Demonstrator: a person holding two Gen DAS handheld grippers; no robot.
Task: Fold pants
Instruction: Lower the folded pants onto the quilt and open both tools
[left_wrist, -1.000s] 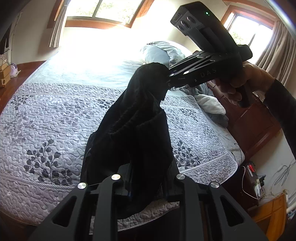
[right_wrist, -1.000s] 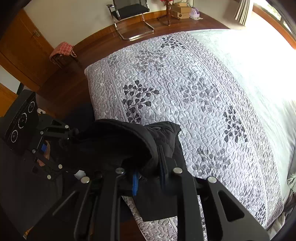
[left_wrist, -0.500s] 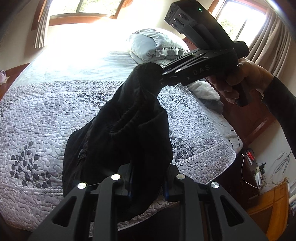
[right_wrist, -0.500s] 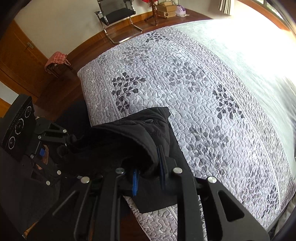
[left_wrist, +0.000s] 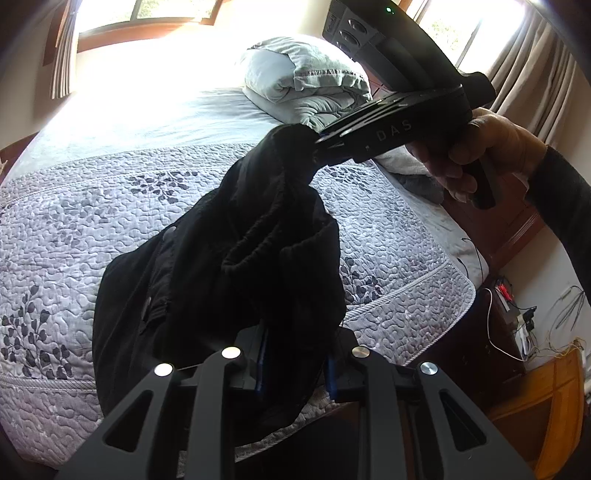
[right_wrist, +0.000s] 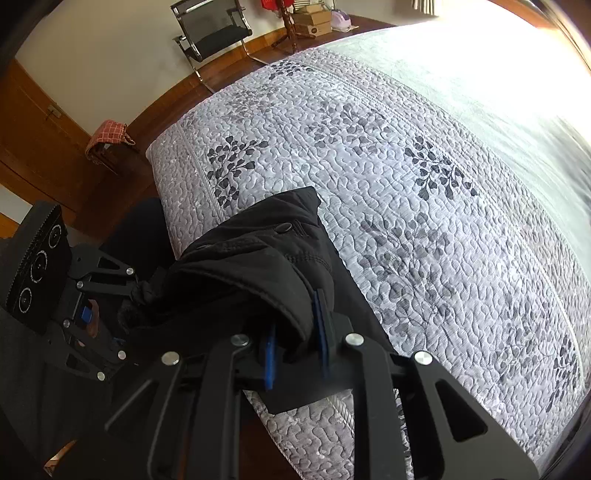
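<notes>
The black pants (left_wrist: 236, 266) hang bunched between both grippers above the near edge of the bed. My left gripper (left_wrist: 295, 369) is shut on one end of the fabric, which fills the gap between its blue pads. In the left wrist view, the right gripper (left_wrist: 317, 142) grips the other end higher up, held by a hand (left_wrist: 476, 155). From the right wrist view, the pants (right_wrist: 258, 266) drape toward me and my right gripper (right_wrist: 295, 347) is shut on a thick fold. The left gripper (right_wrist: 125, 291) shows at the left, pinching the far end.
A grey quilted bedspread (left_wrist: 74, 229) with leaf prints covers the bed. A folded grey duvet (left_wrist: 306, 81) lies near the headboard. A wooden nightstand and cables (left_wrist: 517, 325) stand at the right. A black chair (right_wrist: 214, 33) and a stool with red cloth (right_wrist: 109, 136) stand on the wooden floor.
Both grippers have moved over the bed and sunk a little with the pants still held. The garment's lower part now spreads closer to the quilt.
</notes>
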